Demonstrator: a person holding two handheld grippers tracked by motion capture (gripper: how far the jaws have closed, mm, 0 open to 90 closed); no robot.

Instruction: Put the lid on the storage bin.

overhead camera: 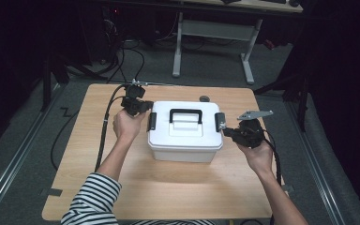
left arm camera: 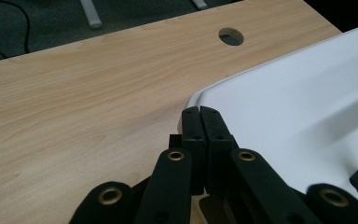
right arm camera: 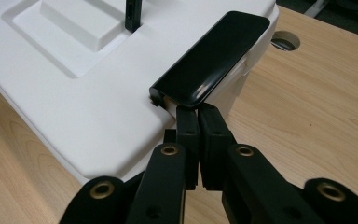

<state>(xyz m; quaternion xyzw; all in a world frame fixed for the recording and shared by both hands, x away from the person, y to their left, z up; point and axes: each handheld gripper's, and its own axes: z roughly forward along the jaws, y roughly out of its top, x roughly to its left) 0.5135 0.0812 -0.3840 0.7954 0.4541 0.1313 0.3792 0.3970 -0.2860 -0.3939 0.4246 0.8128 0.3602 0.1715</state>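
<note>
The left gripper (overhead camera: pixel 143 107) has its jaws pressed together on nothing, its tip at the left end of the white box (overhead camera: pixel 186 133), by the black latch (overhead camera: pixel 152 121) there. In the left gripper view the tip (left arm camera: pixel 199 111) sits just at the lid's rounded corner. The box stands near the middle of the table (overhead camera: pixel 98 154), a little toward the far edge, lid on, its black carry handle (overhead camera: pixel 185 115) lying flat across the top.

It looks like hard moulded plastic: stiff, smooth, probably slippery against narrow pads, and likely light unless filled, which cannot be told. The side walls offer little purchase; the latches and the handle are the sensible holds.

The right gripper (overhead camera: pixel 228 131) is likewise clenched empty, its tip (right arm camera: pixel 198 108) just under the lower edge of the glossy right latch (right arm camera: pixel 212 58), well placed to lever it upward.
</note>
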